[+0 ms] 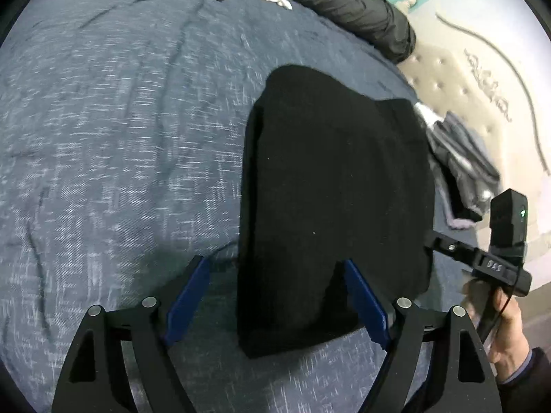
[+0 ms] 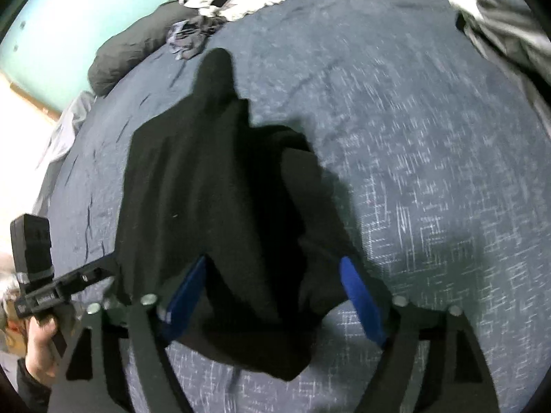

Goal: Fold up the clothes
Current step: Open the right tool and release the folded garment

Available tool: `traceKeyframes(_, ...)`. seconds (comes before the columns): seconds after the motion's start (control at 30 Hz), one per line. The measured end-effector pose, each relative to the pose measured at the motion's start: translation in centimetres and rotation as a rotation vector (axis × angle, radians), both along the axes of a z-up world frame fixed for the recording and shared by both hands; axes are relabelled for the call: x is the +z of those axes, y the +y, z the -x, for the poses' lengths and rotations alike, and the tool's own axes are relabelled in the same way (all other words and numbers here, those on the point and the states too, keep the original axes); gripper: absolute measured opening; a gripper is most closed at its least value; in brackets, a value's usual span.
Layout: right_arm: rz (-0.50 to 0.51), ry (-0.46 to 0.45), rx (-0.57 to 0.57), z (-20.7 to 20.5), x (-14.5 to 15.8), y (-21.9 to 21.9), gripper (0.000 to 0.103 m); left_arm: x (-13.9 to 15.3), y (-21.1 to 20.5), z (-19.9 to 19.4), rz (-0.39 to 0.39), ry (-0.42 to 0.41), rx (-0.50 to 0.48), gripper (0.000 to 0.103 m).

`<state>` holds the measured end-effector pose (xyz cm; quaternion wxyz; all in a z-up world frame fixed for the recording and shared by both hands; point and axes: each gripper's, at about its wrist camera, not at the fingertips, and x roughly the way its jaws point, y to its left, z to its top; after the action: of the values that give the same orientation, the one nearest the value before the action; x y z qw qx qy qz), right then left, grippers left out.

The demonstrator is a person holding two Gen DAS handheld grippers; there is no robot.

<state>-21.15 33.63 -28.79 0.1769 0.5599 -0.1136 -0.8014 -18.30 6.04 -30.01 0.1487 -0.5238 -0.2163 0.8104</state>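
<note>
Lying on a blue bed (image 1: 103,137) — black garment (image 1: 330,186), folded; both hand-held grippers, left (image 1: 279,296) and right (image 2: 275,292), spreading wide, gripping nothing.

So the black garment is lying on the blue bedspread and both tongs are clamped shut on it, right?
Not quite. The black garment does lie on the blue bedspread, but both wrist views show the left tongs and right tongs open, their blue pads spread wide apart.

Blue-grey bedspread (image 1: 120,120), teal wall (image 2: 69,10), beige tufted headboard (image 1: 458,79)
</note>
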Motion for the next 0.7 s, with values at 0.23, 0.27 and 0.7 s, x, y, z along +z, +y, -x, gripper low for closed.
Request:
traceKeyframes(0.23, 0.011, -0.009, 0.015, 0.6, -2.4, 0.7, 0.09, -0.2, 0.9, 1.0, 0.042, 0.01, 0.001, 0.084)
traceKeyframes(0.27, -0.014, 0.0, 0.022, 0.8, -2.5, 0.6, 0.09, -0.2, 1.0, 1.1, 0.048, 0.012, 0.001, 0.084)
traceKeyframes(0.7, 0.013, 0.26, 0.095, 2.3, 6.6, -1.8, 0.008, 2.3, 1.3, 0.9, 0.146, 0.109, 0.006, 0.084)
